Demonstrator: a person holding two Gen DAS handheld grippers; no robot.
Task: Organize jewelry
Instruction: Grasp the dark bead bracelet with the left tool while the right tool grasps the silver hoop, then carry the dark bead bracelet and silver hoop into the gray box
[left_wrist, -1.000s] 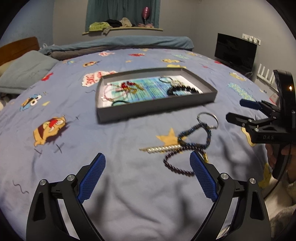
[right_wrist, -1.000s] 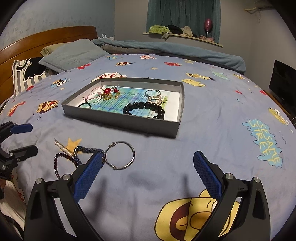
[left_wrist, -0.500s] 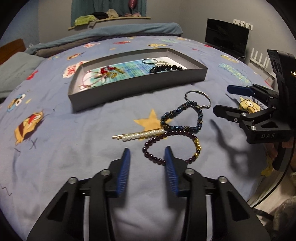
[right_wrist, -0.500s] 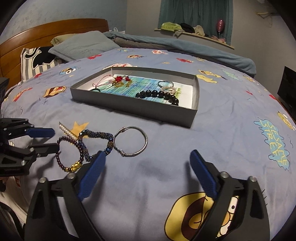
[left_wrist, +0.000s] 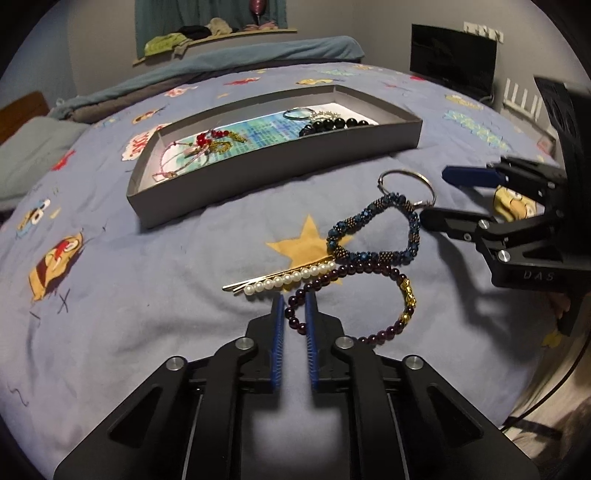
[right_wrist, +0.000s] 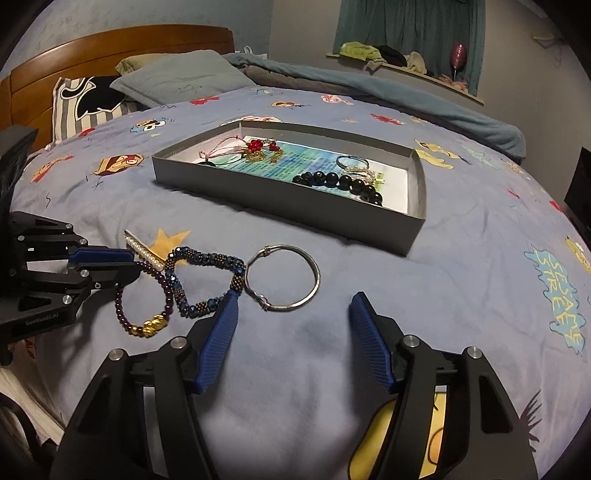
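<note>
The left gripper (left_wrist: 294, 308), just closed, is pinched on the purple bracelet (left_wrist: 354, 295) for lifting to the tray (left_wrist: 280, 166) at twelve o'clock.

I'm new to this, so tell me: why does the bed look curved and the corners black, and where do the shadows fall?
Left wrist view: fisheye lens bows the grey tray, blacks out the corners; right gripper casts a soft shadow on the sheet. Right wrist view: same bulge and vignette; silver bangle sharp, dim room.
</note>
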